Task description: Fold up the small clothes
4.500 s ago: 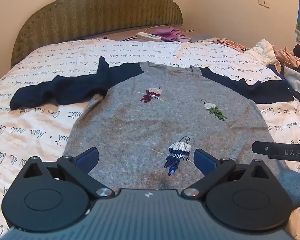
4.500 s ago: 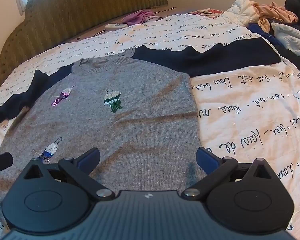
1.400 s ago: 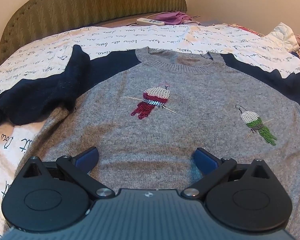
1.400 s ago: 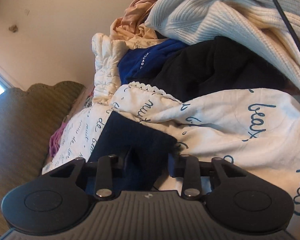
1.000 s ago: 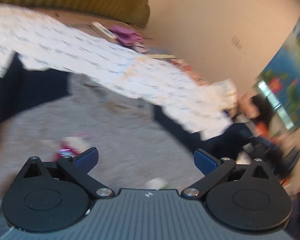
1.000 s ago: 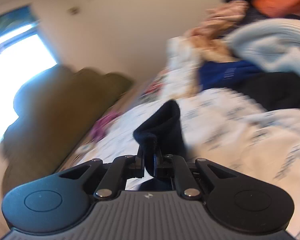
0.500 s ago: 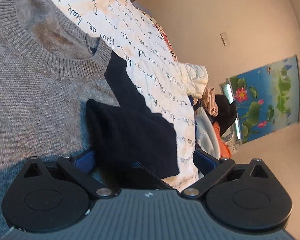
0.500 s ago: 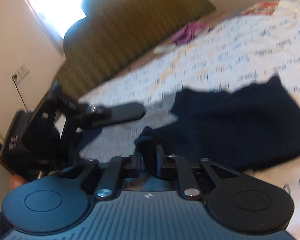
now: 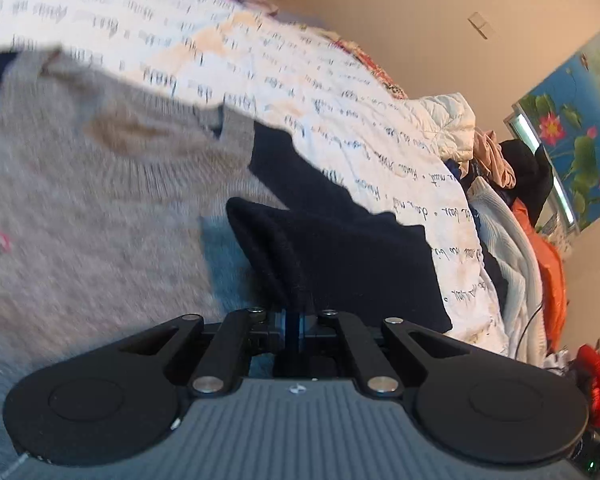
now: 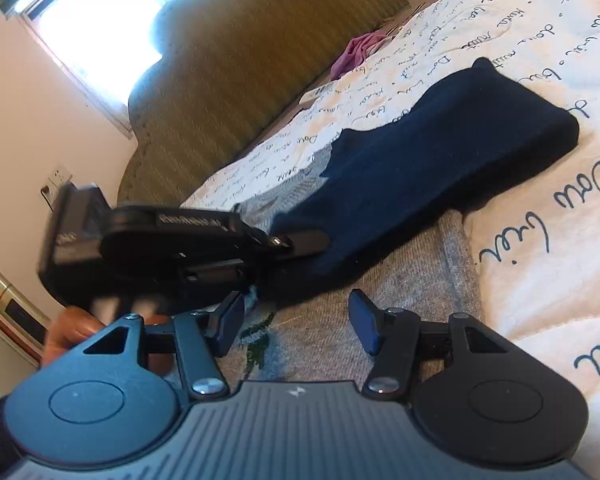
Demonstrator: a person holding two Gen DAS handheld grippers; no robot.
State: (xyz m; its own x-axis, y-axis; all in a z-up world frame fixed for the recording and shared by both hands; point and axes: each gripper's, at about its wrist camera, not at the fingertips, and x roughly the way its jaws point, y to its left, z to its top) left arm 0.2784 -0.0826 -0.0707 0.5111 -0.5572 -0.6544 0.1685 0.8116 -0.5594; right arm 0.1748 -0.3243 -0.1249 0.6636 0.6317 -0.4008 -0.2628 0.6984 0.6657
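Sweater sleeve pinched by the left claw, right claw spread above the knit.

Grey knitted sweater with navy sleeves [image 9: 100, 208] lies flat on the white quilted bed cover printed with script [image 9: 300, 80]; its navy knitted sleeve [image 9: 340, 256] is doubled back ahead of the left claw [image 9: 296, 320], whose fingers are pressed together on the cuff end. The right claw [image 10: 296, 316] hovers with fingers spread just over the grey body, the sleeve [image 10: 420, 160] lying ahead of it and the left claw off to its left. The knit looks soft, limp and fairly light, likely to sag and stretch rather than hold a crease, so a hold at the cuff or hem edge, through both layers, seems safest. Sequin motifs might snag.
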